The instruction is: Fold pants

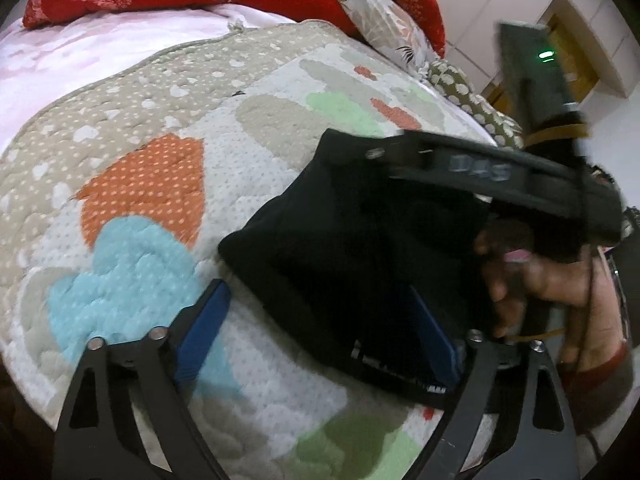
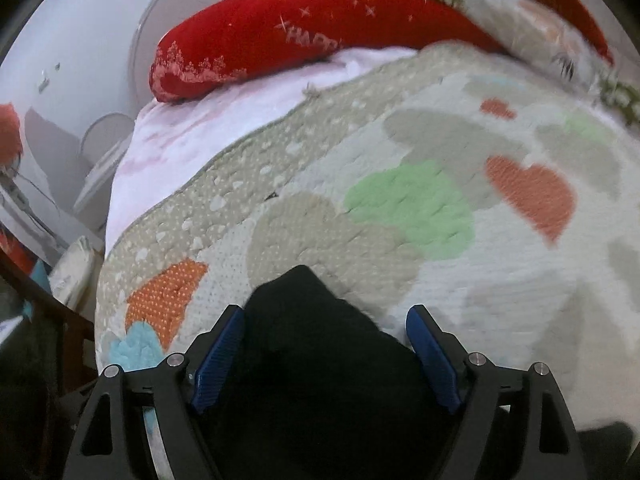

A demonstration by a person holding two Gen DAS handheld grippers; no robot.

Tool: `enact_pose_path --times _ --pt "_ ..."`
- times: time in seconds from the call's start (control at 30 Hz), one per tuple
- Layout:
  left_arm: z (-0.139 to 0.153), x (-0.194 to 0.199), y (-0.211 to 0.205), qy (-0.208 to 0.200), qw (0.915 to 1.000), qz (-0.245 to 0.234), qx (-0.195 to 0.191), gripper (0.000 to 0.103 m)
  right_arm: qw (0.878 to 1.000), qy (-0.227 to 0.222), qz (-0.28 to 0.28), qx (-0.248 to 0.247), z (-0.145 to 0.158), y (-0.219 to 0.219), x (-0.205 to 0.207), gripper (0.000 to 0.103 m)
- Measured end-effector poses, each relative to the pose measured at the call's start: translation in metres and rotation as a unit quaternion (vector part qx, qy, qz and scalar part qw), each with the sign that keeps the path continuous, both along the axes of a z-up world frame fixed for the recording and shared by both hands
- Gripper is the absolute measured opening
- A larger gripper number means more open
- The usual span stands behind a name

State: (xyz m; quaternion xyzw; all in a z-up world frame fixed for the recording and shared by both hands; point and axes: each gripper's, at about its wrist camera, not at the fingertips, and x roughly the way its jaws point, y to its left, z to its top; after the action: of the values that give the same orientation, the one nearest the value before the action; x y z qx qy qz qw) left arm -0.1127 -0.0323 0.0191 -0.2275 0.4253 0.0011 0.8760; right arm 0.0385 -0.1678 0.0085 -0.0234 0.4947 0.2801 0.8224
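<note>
Blue-padded fingers (image 2: 218, 364) of the right gripper (image 2: 326, 354) are spread open around black fabric pants (image 2: 320, 360), bunched on the heart-patterned quilted bedspread (image 2: 400, 208). Left gripper (image 1: 320, 332) fingers are also held apart, straddling the pants' edge.

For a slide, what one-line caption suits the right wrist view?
Open claw poised over black pants on a heart-patterned quilt, red pillow behind.

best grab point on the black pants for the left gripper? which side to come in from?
Judging from the bundle's pose, the near-left folded corner of the black pants: it sticks out over the quilt as a thick edge. Bring the open left gripper in low from the left, clear of the right gripper.
</note>
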Motion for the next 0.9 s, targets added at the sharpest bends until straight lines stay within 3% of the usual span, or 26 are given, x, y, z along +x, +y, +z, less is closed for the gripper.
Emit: enact_pose_path --times 0.07,0.1,0.13,0.17,0.27,0.37,0.43,0.53,0.63,0.7,0.77,0.83,0.87,0.9 --pt "0.001 0.001 0.000 -0.010 0.9999 -0.003 -0.002 0.086 0.999 -0.002 -0.028 0.043 -0.002 -0.009 0.001 0.041" --pt "0.003 -0.001 0.001 -0.016 0.9999 -0.004 -0.004 0.078 0.997 0.001 -0.040 0.062 0.000 -0.014 0.001 0.038" --pt "0.008 -0.002 0.001 -0.021 0.9998 -0.006 -0.004 0.058 0.996 -0.001 -0.044 0.075 0.003 -0.017 -0.001 0.035" --pt "0.011 -0.003 0.000 -0.025 0.9996 -0.011 -0.006 0.045 0.995 -0.010 -0.045 0.087 0.009 -0.021 -0.006 0.031" --pt "0.035 -0.010 -0.013 -0.063 0.9972 -0.041 -0.002 0.030 0.991 -0.051 -0.055 0.115 0.045 -0.041 -0.026 0.029" --pt "0.069 -0.023 -0.043 -0.119 0.9888 -0.087 0.026 0.030 0.982 -0.097 -0.074 0.146 0.085 -0.076 -0.052 0.029" --pt "0.091 -0.031 -0.073 -0.157 0.9778 -0.133 0.041 0.030 0.975 -0.121 -0.096 0.161 0.104 -0.104 -0.069 0.029" --pt "0.101 -0.033 -0.120 -0.177 0.9618 -0.205 0.039 0.030 0.965 -0.150 -0.145 0.160 0.122 -0.157 -0.102 0.028" --pt "0.088 -0.028 -0.173 -0.169 0.9439 -0.282 0.032 0.030 0.953 -0.153 -0.223 0.135 0.120 -0.211 -0.132 0.028" --pt "0.068 -0.022 -0.207 -0.135 0.9326 -0.333 0.027 0.030 0.933 -0.137 -0.309 0.120 0.105 -0.256 -0.152 0.028" --pt "0.054 -0.020 -0.229 -0.105 0.9218 -0.372 0.025 0.030 0.919 -0.121 -0.357 0.112 0.097 -0.284 -0.166 0.029" --pt "0.050 -0.026 -0.242 -0.099 0.9139 -0.392 0.039 0.030 0.909 -0.115 -0.381 0.125 0.091 -0.302 -0.185 0.043" --pt "0.056 -0.033 -0.243 -0.113 0.9070 -0.403 0.048 0.032 0.906 -0.115 -0.386 0.130 0.090 -0.306 -0.196 0.060" --pt "0.062 -0.037 -0.242 -0.122 0.9025 -0.410 0.051 0.035 0.905 -0.116 -0.387 0.132 0.090 -0.308 -0.202 0.068"
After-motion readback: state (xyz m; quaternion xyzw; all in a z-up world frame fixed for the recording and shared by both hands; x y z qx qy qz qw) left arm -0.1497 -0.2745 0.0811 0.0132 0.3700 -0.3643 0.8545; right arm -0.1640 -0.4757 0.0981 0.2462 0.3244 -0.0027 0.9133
